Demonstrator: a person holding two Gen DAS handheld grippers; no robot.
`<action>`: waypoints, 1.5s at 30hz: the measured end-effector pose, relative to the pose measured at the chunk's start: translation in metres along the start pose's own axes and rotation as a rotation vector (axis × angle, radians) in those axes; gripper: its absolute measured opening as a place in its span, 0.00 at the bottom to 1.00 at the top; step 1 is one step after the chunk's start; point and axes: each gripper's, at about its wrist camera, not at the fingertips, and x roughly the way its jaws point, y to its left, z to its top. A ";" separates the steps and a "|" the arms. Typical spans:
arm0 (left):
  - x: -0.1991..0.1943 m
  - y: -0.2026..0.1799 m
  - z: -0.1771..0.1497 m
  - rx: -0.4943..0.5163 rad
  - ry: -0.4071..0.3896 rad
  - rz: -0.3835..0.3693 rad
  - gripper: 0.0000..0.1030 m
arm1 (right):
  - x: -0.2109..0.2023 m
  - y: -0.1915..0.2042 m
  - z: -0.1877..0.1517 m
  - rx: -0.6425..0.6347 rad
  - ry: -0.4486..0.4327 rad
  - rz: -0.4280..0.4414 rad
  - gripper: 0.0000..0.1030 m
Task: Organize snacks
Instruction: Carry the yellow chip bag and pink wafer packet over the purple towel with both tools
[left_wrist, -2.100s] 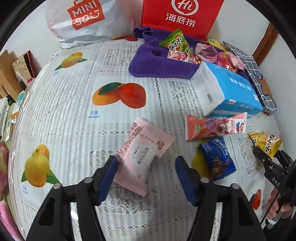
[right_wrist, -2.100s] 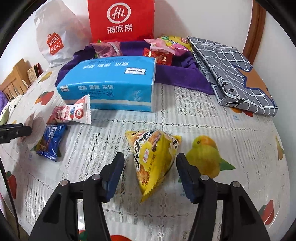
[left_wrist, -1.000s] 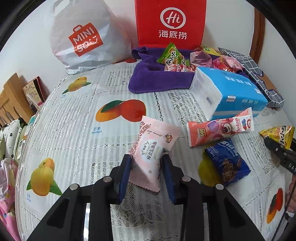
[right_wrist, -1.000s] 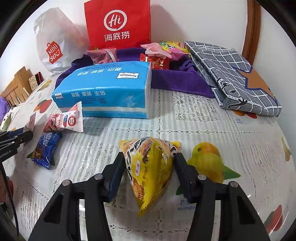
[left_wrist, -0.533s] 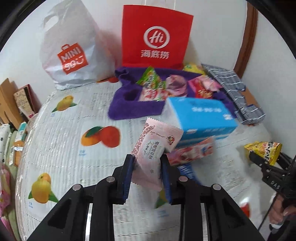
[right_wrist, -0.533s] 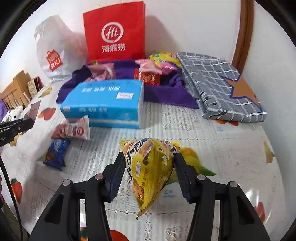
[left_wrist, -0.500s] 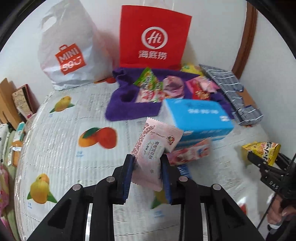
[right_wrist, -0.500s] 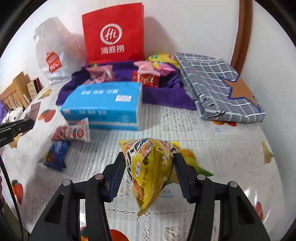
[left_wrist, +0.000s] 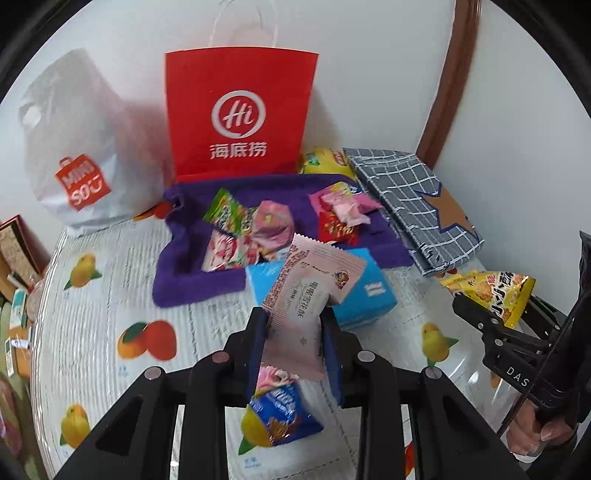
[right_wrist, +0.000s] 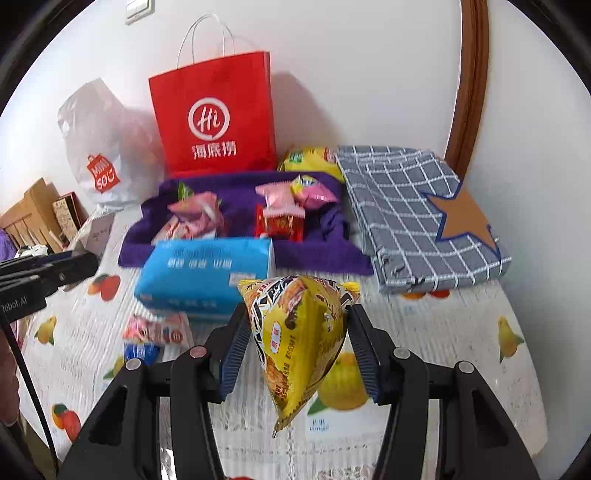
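Fruit-print tablecloth (left_wrist: 110, 295) is packed — blue tissue pack (right_wrist: 207, 273) fronts the purple towel (left_wrist: 192, 273); left gripper (left_wrist: 293, 332) pinches a pink packet (left_wrist: 306, 295), right gripper (right_wrist: 297, 350) a yellow packet (right_wrist: 299, 332).

Both views bright, evenly lit; soft white room light, source probably overhead and off frame. Red paper bag (right_wrist: 214, 118) throws a soft shadow to its right on the white wall (right_wrist: 369, 74). Glare patches on the glossy bench cover (left_wrist: 476, 373) near the right edge of the left view. Heavy fisheye bending: brown door frame (right_wrist: 469, 85) curves, black vignette fills all corners. Blue tissue pack (right_wrist: 207, 273) and the small snacks in front of it look smeared in the right view. Yellow snack bag (right_wrist: 299, 332) close up stays sharp.
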 end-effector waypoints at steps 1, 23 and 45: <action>0.000 -0.001 0.003 -0.001 -0.001 0.002 0.28 | 0.000 0.000 0.004 0.001 -0.004 0.000 0.51; 0.044 0.026 0.072 -0.011 -0.016 0.013 0.28 | 0.050 0.016 0.090 -0.034 -0.031 -0.026 0.51; 0.111 0.093 0.099 -0.130 0.049 0.035 0.28 | 0.137 0.039 0.141 -0.050 -0.009 0.002 0.51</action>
